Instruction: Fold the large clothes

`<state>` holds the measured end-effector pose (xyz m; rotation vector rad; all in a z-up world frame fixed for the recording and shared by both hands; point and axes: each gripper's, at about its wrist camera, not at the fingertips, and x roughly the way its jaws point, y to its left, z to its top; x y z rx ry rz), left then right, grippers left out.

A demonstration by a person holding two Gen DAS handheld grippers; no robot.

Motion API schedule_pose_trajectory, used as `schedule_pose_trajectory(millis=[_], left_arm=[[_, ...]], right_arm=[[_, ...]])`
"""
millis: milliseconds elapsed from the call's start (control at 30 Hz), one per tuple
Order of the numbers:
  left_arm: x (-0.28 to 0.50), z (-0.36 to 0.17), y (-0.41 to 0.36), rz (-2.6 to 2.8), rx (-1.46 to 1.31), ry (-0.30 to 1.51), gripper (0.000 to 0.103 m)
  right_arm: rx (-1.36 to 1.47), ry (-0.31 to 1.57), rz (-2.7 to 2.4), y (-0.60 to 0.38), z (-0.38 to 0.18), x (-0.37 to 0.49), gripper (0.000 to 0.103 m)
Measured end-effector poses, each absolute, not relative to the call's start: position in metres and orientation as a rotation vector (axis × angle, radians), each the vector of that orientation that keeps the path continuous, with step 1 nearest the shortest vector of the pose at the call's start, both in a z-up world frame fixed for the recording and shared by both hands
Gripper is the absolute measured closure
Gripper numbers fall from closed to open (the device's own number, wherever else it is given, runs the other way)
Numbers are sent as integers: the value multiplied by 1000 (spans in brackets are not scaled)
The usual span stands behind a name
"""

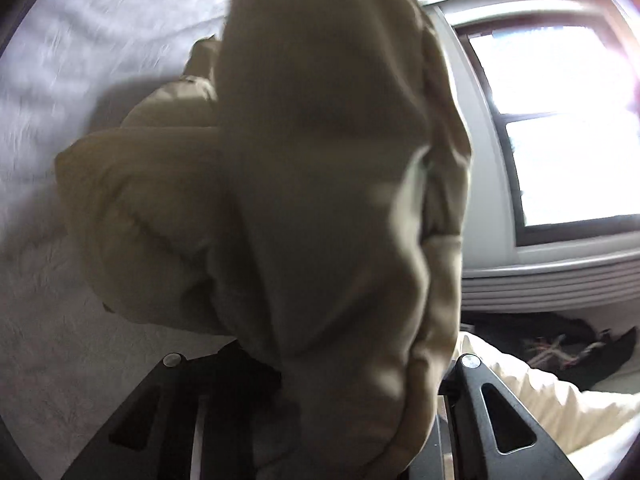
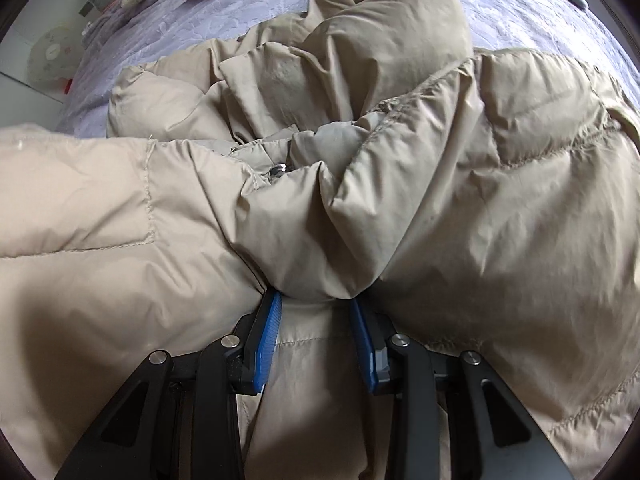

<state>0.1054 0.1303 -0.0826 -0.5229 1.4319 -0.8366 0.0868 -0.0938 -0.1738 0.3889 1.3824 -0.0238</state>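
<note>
A beige puffer coat (image 2: 440, 200) lies heaped on a bed (image 2: 540, 28) covered in a pale lilac, embossed spread, far from folded: in the right wrist view its quilted panels bunch toward the centre of the frame, a sleeve or flap curling up at top centre and a metal snap (image 2: 277, 170) glinting in the creases.

The right gripper (image 2: 316, 312) points steeply down at the lower centre of that view, its blue ribbed fingers (image 2: 266, 344) clamped on a thick roll of the padded shell.

In the left wrist view, blurred by motion, a long fold of the coat (image 1: 328, 184) rises from the bottom of the frame and fills the centre, hiding the fingertips of the left gripper (image 1: 320, 420). Cloth runs down between its black arms, and the fingers appear to be pinched together on it, though the contact itself is covered.

A bright window (image 1: 560, 120) glares at the upper right, with dark clothing (image 1: 560, 348) on the floor below.

Judged from this, the folding is at an early stage: both ends are gripped, but no flat crease or tidy stack shows.

The shell looks smooth, slightly glossy and slippery; the puffy stitched filling will likely spring back.
</note>
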Motion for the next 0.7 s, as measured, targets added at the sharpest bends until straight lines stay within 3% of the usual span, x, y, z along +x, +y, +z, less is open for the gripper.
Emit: schedule_pose_trajectory(millis=[133, 300, 400, 533, 700], left_arm=[[106, -72, 114, -755, -456, 1425, 74], [102, -72, 132, -681, -499, 1449, 74], [96, -70, 137, -639, -485, 1457, 74], [91, -57, 116, -579, -477, 1490, 74], [89, -26, 52, -593, -396, 1510, 74]], right_arm=[[470, 1397, 3, -106, -167, 87, 64], [582, 1303, 139, -128, -119, 52, 64], [646, 1335, 172, -135, -124, 16, 102], [709, 1435, 192, -128, -171, -8, 103], [870, 1424, 259, -144, -205, -5, 103]])
